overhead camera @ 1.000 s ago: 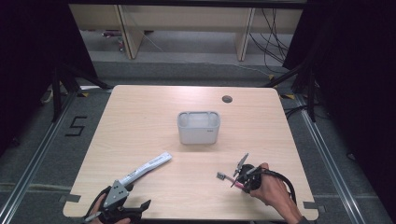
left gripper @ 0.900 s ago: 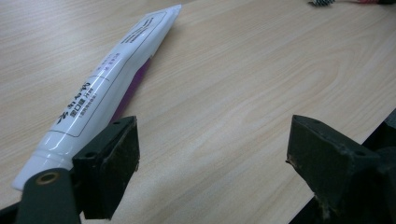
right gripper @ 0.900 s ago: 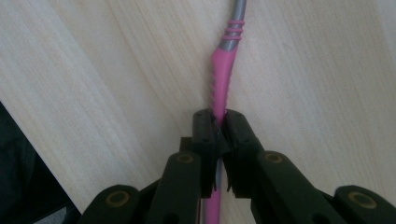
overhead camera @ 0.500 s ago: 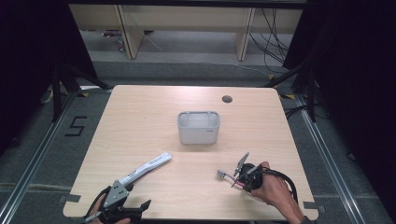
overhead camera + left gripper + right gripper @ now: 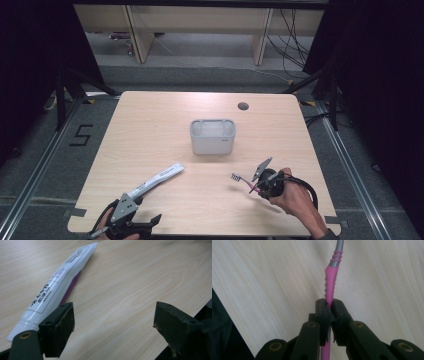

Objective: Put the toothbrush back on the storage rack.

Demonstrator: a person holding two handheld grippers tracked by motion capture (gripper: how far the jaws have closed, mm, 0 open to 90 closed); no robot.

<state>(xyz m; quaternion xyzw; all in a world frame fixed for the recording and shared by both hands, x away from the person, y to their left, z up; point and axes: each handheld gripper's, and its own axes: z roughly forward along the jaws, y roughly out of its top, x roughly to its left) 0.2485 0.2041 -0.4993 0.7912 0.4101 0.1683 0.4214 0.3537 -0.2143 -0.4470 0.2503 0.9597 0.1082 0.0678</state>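
A pink and grey toothbrush [image 5: 244, 182] is held over the front right of the wooden table [image 5: 150, 125], bristle end pointing left. My right gripper [image 5: 257, 187] is shut on its pink handle [image 5: 330, 285], the two pads pressing it from both sides. A white toothpaste tube [image 5: 156, 178] lies flat at the front left, slanting up to the right. My left gripper [image 5: 132, 222] sits at the table's front edge by the tube's near end and stands open; the tube [image 5: 52, 287] lies beside its left finger [image 5: 58, 328], outside the gap.
A grey rectangular holder [image 5: 213, 135] with compartments stands in the middle of the table. A small dark round hole [image 5: 243, 106] marks the far right of the tabletop. Dark floor and shelving legs surround the table.
The right gripper and the toothbrush have shifted slightly to the left and toward the centre. The left gripper and the tube have kept still.
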